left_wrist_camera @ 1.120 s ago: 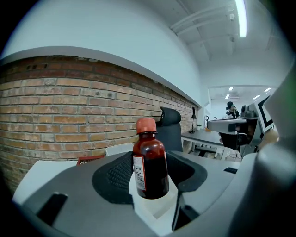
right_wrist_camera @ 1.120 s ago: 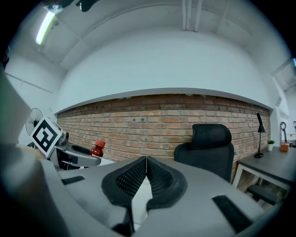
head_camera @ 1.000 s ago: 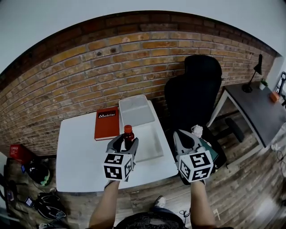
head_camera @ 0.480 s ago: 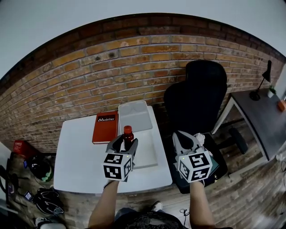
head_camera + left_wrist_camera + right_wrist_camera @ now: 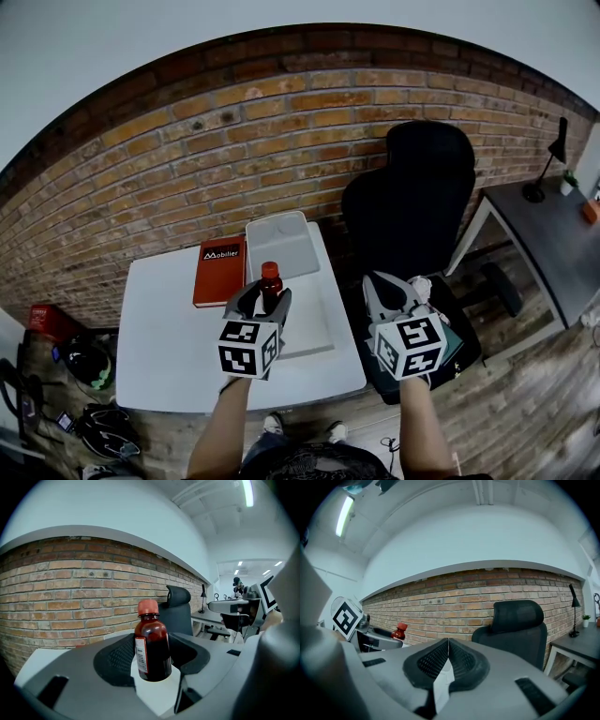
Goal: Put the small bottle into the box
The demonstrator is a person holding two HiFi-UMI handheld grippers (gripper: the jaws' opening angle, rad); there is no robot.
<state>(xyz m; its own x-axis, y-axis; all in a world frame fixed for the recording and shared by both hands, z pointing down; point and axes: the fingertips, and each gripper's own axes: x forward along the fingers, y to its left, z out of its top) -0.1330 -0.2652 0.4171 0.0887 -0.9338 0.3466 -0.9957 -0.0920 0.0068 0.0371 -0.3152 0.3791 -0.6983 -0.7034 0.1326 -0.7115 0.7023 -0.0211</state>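
Bottle (image 5: pixel 270 281) and box (image 5: pixel 291 246) are what the coming move turns on: the box lies just ahead and slightly right of the left claw (image 5: pixel 266 296), which is far nearer to it than the right claw (image 5: pixel 387 289).

The left claw clamps the small bottle around its lower body. Its long axis is upright and its red cap points up, above the white table (image 5: pixel 169 337).

The bottle is dark brown, smooth and cylindrical, with a paper label on its side. The box is a translucent rectangular tub with rounded corners. A second shallow clear piece (image 5: pixel 317 319), lid or tray I cannot tell, lies on the near side of it. A red book (image 5: pixel 222 272) lies flat to the left.

The right claw is pressed together on nothing, off to the side over the black chair (image 5: pixel 412 206).
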